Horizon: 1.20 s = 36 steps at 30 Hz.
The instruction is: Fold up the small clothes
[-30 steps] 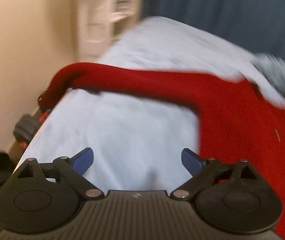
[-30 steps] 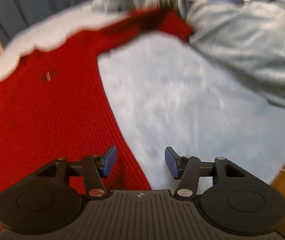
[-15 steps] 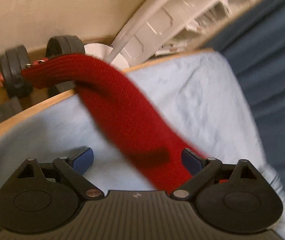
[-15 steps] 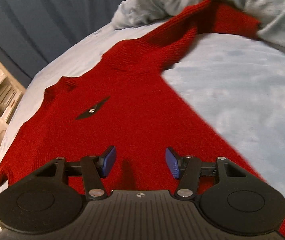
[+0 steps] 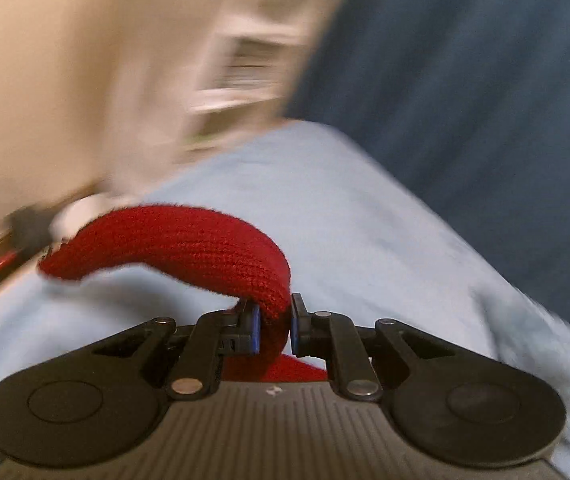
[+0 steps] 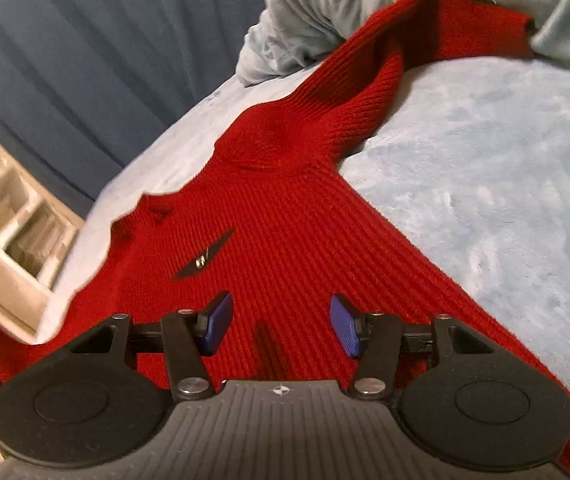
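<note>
Because the red sweater is a soft, ribbed knit, it will likely drape, stretch and sag under its own weight; judged from the frames, it is best taken at a cuff, hem or shoulder seam rather than mid-panel, where the fabric would bunch.

At the left, the left gripper is closing — its jaws pinch a sleeve of the sweater, the blue pads pressing the knit from both sides. Beyond the grip, the sleeve arches up and droops toward the bed's edge, clear of the light blue bed cover.

At the right, the right gripper hovers with its jaws apart and nothing between them, above the sweater's body. The garment lies spread on the bed cover, neckline toward the far left, a small dark emblem on the chest, the other sleeve running up to a grey-blue bundle of fabric — whether it is tucked under cannot be told.
</note>
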Motion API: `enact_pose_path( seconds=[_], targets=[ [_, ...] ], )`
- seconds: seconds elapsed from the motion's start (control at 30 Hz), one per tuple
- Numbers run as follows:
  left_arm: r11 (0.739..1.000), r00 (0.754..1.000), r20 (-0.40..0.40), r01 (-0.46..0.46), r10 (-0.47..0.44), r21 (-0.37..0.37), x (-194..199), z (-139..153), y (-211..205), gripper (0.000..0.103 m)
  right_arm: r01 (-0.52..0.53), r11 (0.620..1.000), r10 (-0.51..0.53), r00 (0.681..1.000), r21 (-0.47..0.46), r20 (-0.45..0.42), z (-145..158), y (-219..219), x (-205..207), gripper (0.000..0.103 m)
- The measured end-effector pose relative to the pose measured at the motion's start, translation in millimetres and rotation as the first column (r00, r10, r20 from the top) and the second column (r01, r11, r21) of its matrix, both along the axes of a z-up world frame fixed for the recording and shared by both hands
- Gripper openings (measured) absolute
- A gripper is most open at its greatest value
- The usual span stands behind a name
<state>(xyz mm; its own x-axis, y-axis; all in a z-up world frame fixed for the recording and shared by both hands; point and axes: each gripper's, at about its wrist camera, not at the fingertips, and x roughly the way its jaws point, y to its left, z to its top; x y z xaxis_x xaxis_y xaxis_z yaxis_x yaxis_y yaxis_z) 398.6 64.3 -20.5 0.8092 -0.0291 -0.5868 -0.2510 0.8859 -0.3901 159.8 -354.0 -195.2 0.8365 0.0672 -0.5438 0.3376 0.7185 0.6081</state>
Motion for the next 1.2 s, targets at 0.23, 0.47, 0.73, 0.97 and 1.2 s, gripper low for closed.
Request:
enact_pose_path(
  seconds=[0.23,0.47,0.73,0.97,1.2],
  targets=[
    [0.831,0.830,-0.124,0.553,-0.543,0.060,-59.3,-58.5,-228.9,0.048,0.062,0.996,-0.064,0.998,0.059,0.021,0.9,-22.5,-3.6,0.056],
    [0.789,0.821,-0.173,0.570,-0.543,0.230,-114.6,-86.7,-188.5,0.095,0.078,0.990,-0.085,0.995,0.119,0.050,4.8,-36.4,-7.1,0.057],
    [0.861,0.927,-0.171,0.373,-0.333,0.345,-73.7,-64.3,-95.4,0.096,0.088,0.986,-0.097,0.993,0.139,0.066,6.1,-34.9,-5.5,0.057],
    [0.814,0.873,-0.301,0.473,-0.383,0.336,7.5,-81.0,-109.6,0.096,0.086,0.989,-0.092,0.995,0.122,0.045,3.2,-31.9,-3.1,0.057],
    [0.699,0.792,-0.479,0.584,-0.379,0.413,68.3,-138.6,-175.2,0.074,0.061,0.994,-0.064,0.998,0.096,0.021,-2.5,-25.8,5.3,0.057]
  ],
)
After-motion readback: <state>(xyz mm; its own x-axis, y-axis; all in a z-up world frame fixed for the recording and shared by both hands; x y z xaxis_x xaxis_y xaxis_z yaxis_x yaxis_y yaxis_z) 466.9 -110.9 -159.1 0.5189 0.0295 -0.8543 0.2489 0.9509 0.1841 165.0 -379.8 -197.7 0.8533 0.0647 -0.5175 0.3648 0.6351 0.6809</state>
